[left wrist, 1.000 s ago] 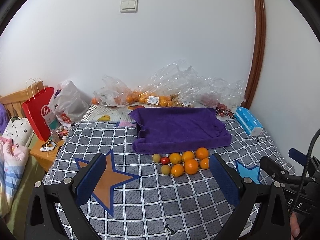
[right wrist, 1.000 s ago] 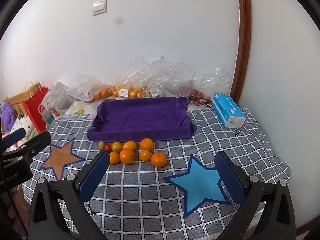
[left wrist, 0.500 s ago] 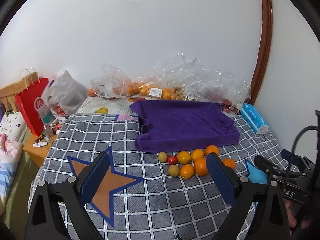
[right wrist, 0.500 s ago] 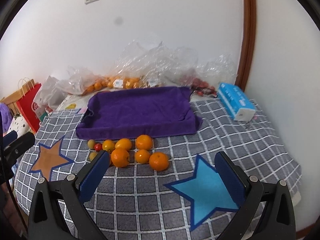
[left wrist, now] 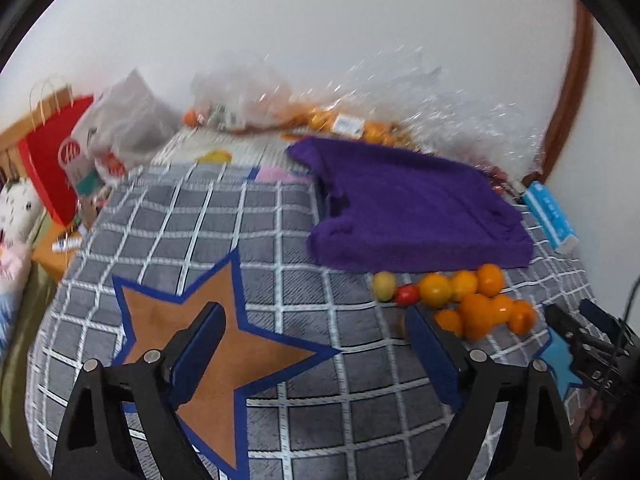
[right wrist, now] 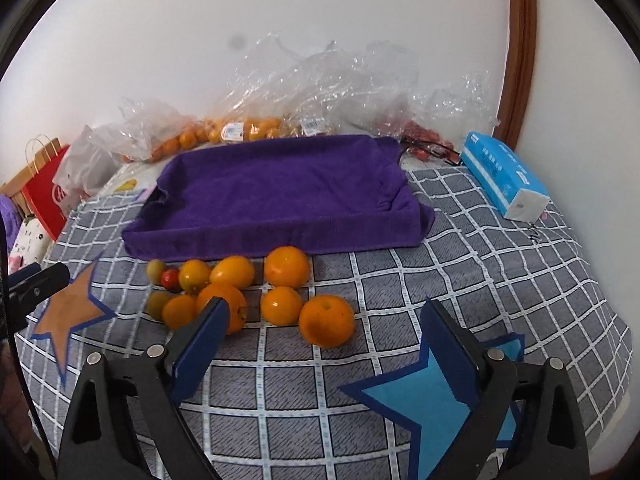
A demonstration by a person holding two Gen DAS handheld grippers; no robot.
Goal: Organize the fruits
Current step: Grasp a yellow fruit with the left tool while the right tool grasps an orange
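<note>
Fruits (left wrist: 460, 300) sit bunched just before the purple towel tray (left wrist: 408, 208), towards the bedspread's right edge; left gripper (left wrist: 316, 344), empty, jaws narrowing, could nudge them rolling; right wrist view: right gripper (right wrist: 320, 344), also closing on nothing, risks scattering the nearest orange (right wrist: 327, 321).
</note>
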